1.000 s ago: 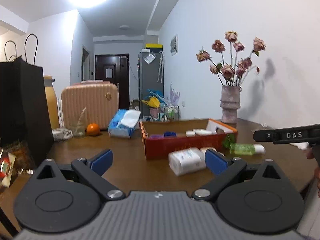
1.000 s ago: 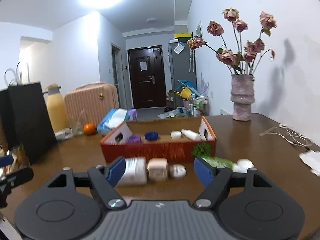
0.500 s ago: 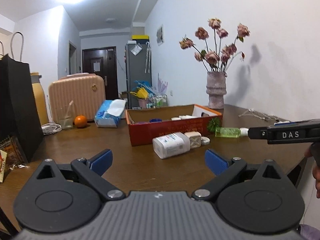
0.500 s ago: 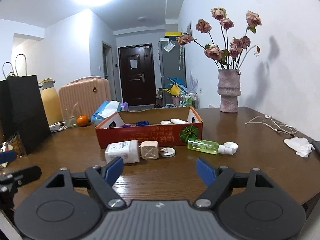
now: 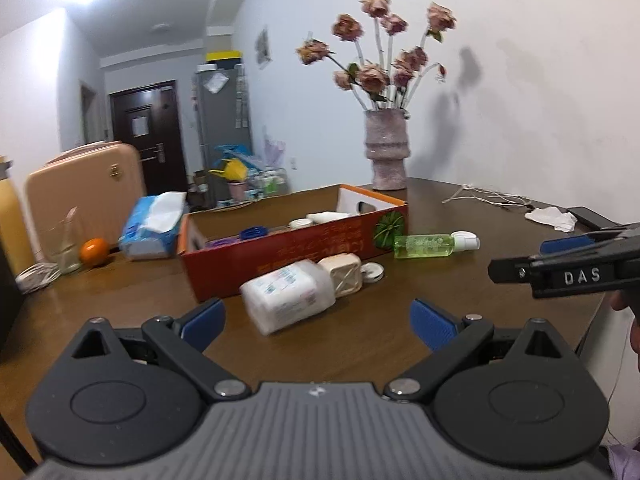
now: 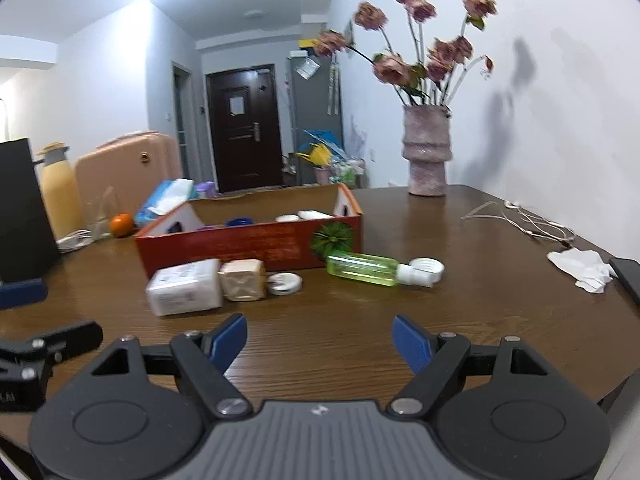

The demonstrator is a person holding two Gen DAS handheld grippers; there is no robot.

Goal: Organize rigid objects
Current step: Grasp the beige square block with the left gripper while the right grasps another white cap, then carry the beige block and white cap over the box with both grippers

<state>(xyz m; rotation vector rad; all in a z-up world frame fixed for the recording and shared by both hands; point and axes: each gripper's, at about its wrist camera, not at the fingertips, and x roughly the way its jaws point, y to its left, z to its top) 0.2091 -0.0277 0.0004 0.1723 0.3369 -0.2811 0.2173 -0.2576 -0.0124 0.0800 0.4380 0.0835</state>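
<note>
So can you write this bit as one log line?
left gripper: open, empty | right gripper: open, empty | white bottle, green bottle: outside red box

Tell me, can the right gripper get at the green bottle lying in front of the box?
Probably yes. The right gripper is open and empty, and only bare table lies between it and the green bottle.

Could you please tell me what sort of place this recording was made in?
Most likely a lived-in home, probably an apartment's dining area: a wooden table with a vase of dried roses, a suitcase against the wall, and a fridge near the entrance door.
</note>
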